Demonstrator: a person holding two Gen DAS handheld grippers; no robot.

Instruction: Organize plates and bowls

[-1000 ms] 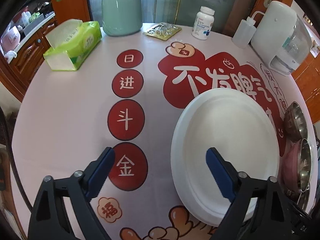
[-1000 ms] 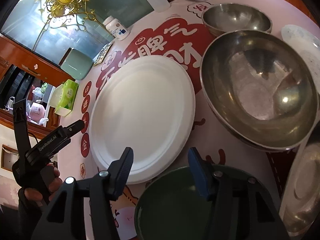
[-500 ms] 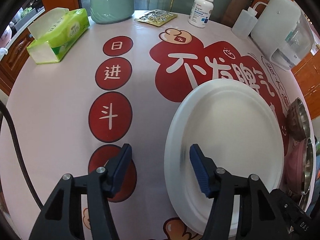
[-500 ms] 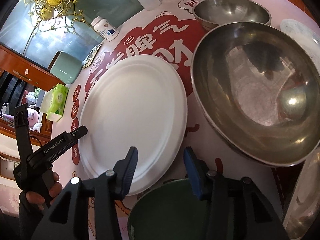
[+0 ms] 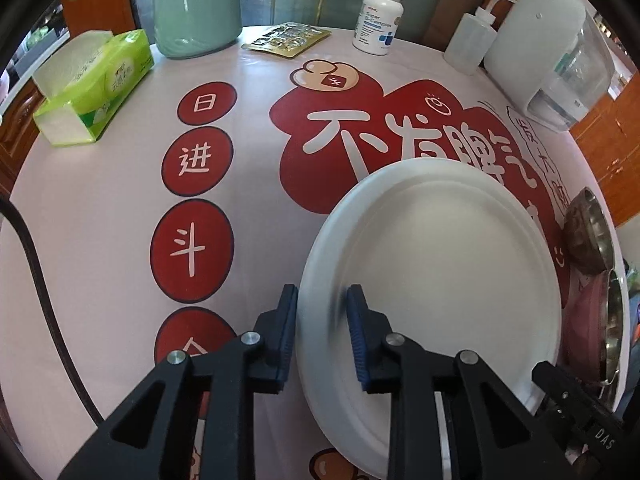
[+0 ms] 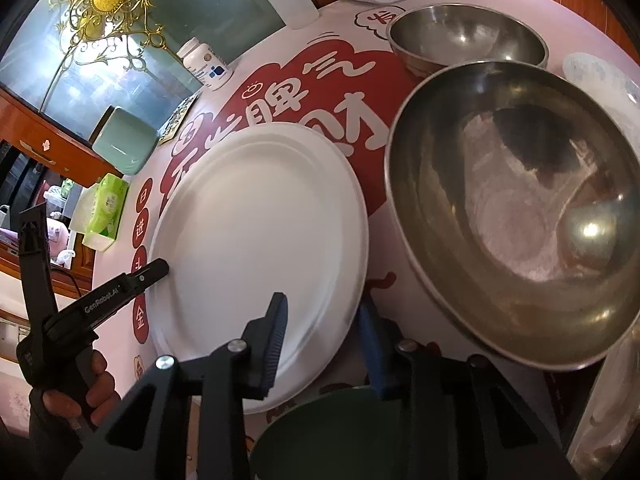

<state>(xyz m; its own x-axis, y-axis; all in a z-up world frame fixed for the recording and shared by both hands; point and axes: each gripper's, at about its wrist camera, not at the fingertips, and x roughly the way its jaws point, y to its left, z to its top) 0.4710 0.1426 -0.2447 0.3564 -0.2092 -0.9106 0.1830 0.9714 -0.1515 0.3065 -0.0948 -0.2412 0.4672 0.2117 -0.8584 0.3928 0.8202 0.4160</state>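
White plate (image 5: 440,264) lies flat on the printed tablecloth (image 5: 100,220), and everything in the left wrist view sits around it. The left gripper (image 5: 322,334) straddles the plate's near-left rim, one blue pad outside the edge and one over the plate; its jaws are narrow and closing, and whether the pads already press the rim cannot be told. Beyond the plate stand a pill bottle (image 5: 378,20), a mint-green jar (image 5: 196,8) and a squeeze bottle (image 5: 470,42); a green tissue pack (image 5: 94,84) lies far left of it. Steel bowls show at its right edge.

In the right wrist view the plate (image 6: 260,240) is left of a large steel bowl (image 6: 520,216), with a smaller steel bowl (image 6: 468,38) behind that. The right gripper (image 6: 326,344) straddles the plate's near-right rim, its jaws closing, pads seemingly not yet pressing. A dark green bowl (image 6: 332,436) sits just below the plate. On the plate's far left rim, a hand (image 6: 78,394) holds the left gripper (image 6: 160,269).
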